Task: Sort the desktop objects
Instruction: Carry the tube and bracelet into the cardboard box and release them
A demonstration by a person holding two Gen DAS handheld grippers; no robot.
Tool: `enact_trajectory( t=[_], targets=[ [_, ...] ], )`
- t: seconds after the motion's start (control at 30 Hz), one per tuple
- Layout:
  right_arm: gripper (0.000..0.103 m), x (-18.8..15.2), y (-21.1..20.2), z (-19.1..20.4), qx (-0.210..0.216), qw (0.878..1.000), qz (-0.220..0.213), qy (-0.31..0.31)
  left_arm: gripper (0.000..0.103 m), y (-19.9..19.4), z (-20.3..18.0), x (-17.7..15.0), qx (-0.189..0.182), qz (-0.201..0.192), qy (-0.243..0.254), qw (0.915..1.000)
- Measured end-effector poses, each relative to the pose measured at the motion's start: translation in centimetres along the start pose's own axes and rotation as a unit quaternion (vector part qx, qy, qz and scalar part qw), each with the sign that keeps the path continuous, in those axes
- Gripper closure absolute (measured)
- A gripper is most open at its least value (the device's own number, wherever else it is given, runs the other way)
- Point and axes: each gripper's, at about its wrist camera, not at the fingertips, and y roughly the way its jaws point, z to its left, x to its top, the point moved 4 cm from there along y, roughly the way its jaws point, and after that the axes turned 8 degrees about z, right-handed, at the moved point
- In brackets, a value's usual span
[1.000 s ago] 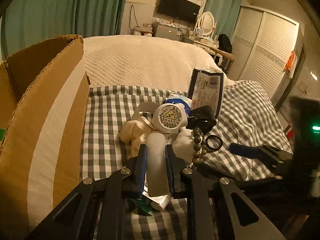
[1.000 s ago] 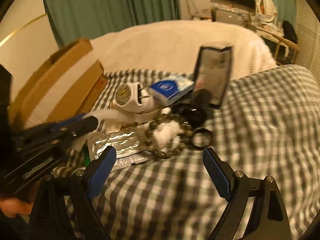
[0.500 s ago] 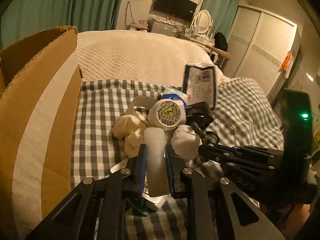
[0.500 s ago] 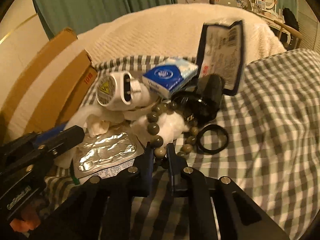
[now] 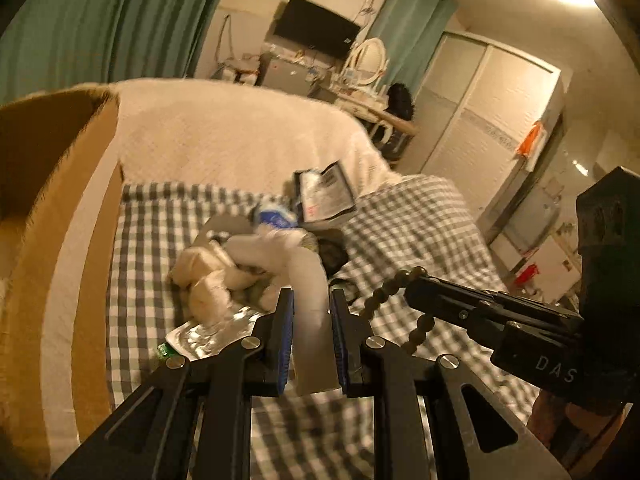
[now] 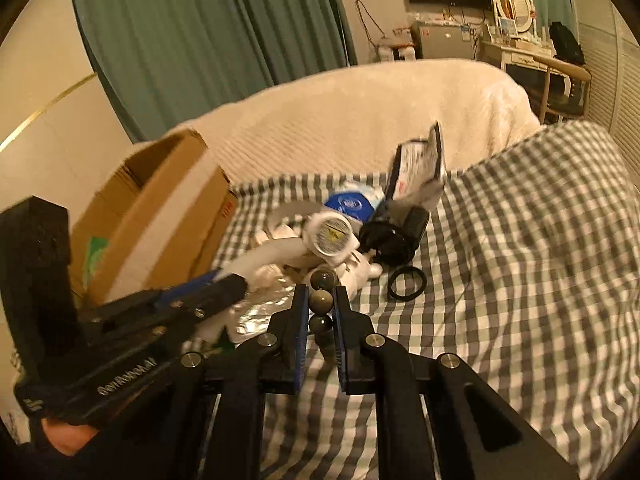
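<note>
Olive-brown beads [image 6: 321,302] pinched tight in the right gripper [image 6: 321,312], above the checked cloth [image 6: 500,280]. Left gripper [image 5: 311,322] clamps a white tube [image 5: 310,292] beside the cardboard box [image 5: 52,240].

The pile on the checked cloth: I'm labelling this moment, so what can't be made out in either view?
- Blue packet: print motion-blurred in both views.
- Bead string: lower beads hidden between the right gripper fingers.
- White tube: its near end is hidden by the left gripper.
- Cardboard box: inside hidden by its wall; cut off by the left view's edge.
- Foil blister pack: partly hidden under the gripper.
</note>
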Motion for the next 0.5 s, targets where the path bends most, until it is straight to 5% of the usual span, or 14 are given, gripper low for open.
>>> enact_trajectory(
  t=[0.27,0.43,0.5],
  targets=[
    [0.092,1.4,-5.4,3.6,-0.004,0.999,-0.042,-0.028,0.085,-6.2,-0.9,2.2,-0.016,-0.063,0.005,0.9979],
    [0.092,3.1,-7.5,7.4,0.02,0.996,-0.061,-0.061,0.085,-12.1,1.4,4.0,0.03,-0.124,-0.006,0.9918],
    [0.092,3.6,-7.7,9.2,0.035,0.994,-0.063,-0.078,0.085,-14.9,3.1,4.4,0.079,-0.159,-0.012,0.9841]
  ],
)
